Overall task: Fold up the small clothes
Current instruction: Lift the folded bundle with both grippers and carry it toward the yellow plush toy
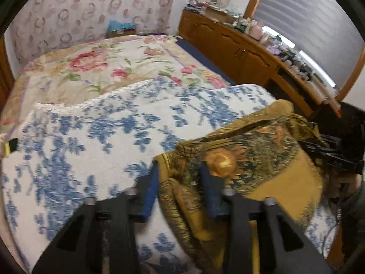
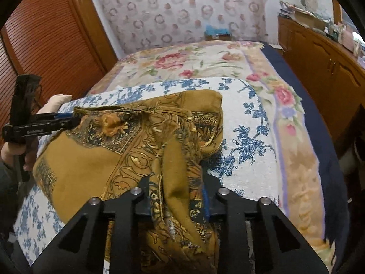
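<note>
A mustard-gold patterned cloth (image 2: 127, 150) lies rumpled on the blue-and-white floral blanket (image 2: 248, 123). In the left wrist view the cloth (image 1: 262, 159) fills the lower right. My left gripper (image 1: 180, 175) is open, its jaws set wide either side of the cloth's left edge; it also shows in the right wrist view (image 2: 68, 118) at the cloth's left corner. My right gripper (image 2: 176, 189) is open, with a bunched fold of the cloth lying between its fingers. The right gripper's body (image 1: 330, 155) shows at the right edge of the left wrist view.
The bed carries a pink floral cover (image 2: 194, 61) beyond the blanket. A wooden dresser (image 1: 241, 48) with clutter on top runs along the right, under a window with blinds (image 1: 314, 16). A louvered wooden door (image 2: 45, 36) stands left.
</note>
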Action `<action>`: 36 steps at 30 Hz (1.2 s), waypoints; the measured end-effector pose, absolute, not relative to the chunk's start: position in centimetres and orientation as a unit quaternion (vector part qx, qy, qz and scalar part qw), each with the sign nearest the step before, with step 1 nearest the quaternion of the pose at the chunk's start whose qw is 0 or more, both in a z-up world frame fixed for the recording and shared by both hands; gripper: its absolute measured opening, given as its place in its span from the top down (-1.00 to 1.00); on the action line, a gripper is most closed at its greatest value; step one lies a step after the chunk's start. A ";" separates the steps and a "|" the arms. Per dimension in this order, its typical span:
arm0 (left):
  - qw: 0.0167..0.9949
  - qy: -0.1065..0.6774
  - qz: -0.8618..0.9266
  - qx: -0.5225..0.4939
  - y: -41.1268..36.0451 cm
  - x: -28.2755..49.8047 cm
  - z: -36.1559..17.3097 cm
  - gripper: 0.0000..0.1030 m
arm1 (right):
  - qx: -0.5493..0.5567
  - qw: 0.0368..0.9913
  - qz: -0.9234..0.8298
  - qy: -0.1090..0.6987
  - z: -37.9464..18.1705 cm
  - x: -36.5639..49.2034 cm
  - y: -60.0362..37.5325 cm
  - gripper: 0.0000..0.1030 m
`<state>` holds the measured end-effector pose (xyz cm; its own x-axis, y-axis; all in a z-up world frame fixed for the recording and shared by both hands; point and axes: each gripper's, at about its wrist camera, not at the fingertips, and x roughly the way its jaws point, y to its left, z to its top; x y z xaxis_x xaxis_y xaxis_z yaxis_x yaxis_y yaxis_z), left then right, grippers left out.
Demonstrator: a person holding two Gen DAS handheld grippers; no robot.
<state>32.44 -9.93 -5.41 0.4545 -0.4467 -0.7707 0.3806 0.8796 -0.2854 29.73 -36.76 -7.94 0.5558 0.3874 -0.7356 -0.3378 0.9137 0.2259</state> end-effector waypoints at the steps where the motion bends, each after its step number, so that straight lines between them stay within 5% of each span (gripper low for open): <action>1: 0.850 0.461 -0.250 -0.044 -9.9 32.3 -5.4 0.81 | 0.029 0.882 0.207 0.422 -7.9 29.6 -36.7 0.59; 20: 0.929 0.294 -0.213 -0.076 -2.4 21.7 5.5 0.88 | -0.024 0.916 0.277 0.289 2.7 27.0 -30.0 0.73; 36: 0.968 0.220 -0.020 -0.119 14.5 14.2 4.8 0.88 | -0.175 0.851 0.426 0.251 8.1 32.4 -6.7 0.73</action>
